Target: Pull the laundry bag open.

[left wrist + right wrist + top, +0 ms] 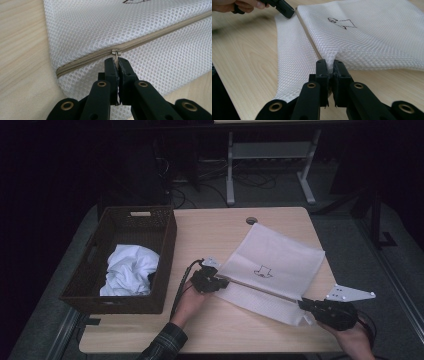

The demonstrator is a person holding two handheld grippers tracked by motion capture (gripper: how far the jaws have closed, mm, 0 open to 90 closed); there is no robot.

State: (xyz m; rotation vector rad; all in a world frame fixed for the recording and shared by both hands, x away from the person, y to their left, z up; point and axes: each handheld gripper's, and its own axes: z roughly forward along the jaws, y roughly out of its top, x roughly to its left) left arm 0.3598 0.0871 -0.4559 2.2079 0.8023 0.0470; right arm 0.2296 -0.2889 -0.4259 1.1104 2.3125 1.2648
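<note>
I've got the left gripper point(117, 59) clamped on the zipper pull point(116, 53), right gripper point(329, 62) pinching the mesh bag point(280, 260) at the zipper's far end; next, a steady pull along the zipper.

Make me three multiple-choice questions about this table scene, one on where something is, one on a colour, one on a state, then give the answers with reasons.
1. Where does the white garment lie?
A. in the basket
B. on the mesh bag
C. on the floor

2. What colour is the bag's zipper?
A. black
B. tan
C. red

3. What is the left gripper doing?
A. hanging open above the table
B. shut on the zipper pull
C. holding the garment

Answers:
1 A, it sits crumpled between the brown woven walls.
2 B, a tan strip runs across the white mesh bag.
3 B, its fingers pinch the pull, while the right gripper clamps the bag's other end.
</note>
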